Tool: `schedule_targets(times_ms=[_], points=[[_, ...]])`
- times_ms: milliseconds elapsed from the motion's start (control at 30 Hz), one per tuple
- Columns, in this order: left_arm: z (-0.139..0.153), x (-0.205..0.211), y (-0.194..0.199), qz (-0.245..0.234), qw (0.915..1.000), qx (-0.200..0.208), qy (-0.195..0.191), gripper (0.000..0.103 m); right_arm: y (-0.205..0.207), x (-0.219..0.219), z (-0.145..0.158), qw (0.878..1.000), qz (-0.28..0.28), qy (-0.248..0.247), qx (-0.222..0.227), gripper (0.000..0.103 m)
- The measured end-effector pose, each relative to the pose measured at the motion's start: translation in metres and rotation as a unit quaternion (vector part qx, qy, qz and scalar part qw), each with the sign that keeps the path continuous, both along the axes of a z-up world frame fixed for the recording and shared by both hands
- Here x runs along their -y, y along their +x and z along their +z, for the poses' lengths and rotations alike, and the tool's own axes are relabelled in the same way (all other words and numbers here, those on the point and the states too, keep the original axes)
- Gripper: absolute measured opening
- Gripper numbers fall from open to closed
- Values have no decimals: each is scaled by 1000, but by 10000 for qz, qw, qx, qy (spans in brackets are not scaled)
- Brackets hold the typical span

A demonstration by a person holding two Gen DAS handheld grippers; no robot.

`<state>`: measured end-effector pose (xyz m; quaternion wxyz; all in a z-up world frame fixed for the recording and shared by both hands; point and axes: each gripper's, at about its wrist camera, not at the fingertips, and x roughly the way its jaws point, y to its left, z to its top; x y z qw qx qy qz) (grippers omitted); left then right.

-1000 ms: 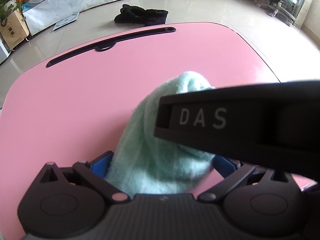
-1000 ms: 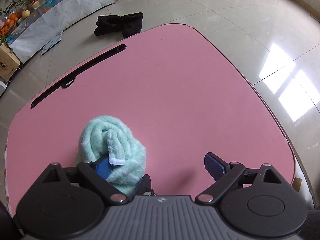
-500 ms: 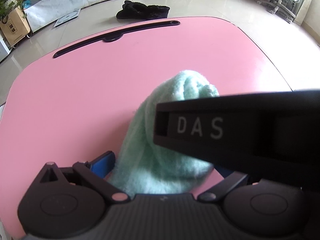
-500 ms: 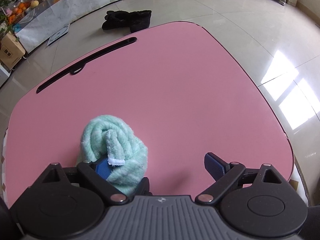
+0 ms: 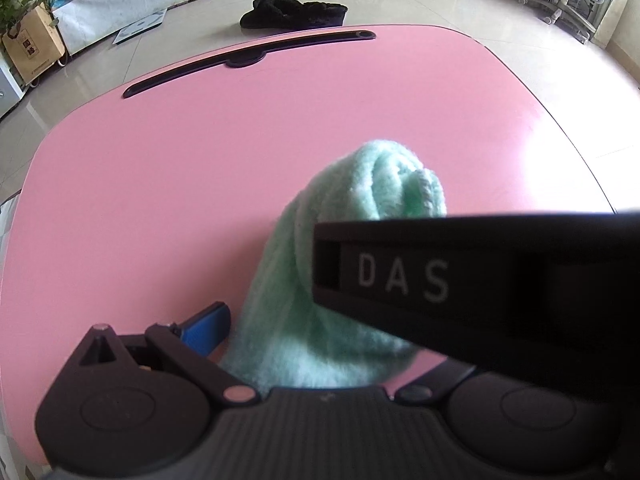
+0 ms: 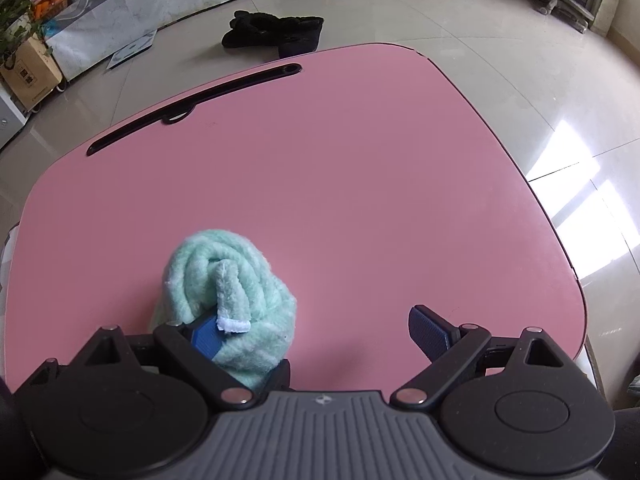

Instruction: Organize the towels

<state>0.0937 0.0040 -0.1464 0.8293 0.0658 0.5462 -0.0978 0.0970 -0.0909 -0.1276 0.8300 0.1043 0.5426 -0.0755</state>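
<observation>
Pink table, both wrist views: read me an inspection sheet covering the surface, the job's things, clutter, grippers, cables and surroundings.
Surface: pink table, bare apart from one towel; dark slot along its far edge.
Job's things: one mint towel, rolled into a loose bundle, lying on the table's near side.
Clutter: nothing seen on the table.
Grippers: right gripper open wide, its left pad against the towel. Left gripper straddles the towel; a black bar marked DAS hides one finger, so whether it is gripping cannot be told.
Cables: nothing seen.
Surroundings: tiled floor with black slippers beyond the table; paper bag at far left.
</observation>
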Motion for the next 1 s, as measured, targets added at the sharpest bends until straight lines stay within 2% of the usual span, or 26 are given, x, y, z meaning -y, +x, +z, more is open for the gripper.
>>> schedule_targets(times_ms=[533, 1000], points=[[3, -24, -6, 309, 9995, -87, 15, 103, -1, -22, 0, 9997, 252, 68, -24, 93], [2, -14, 1, 433, 9990, -48, 1, 103, 4, -17, -4, 9995, 173, 256, -76, 93]])
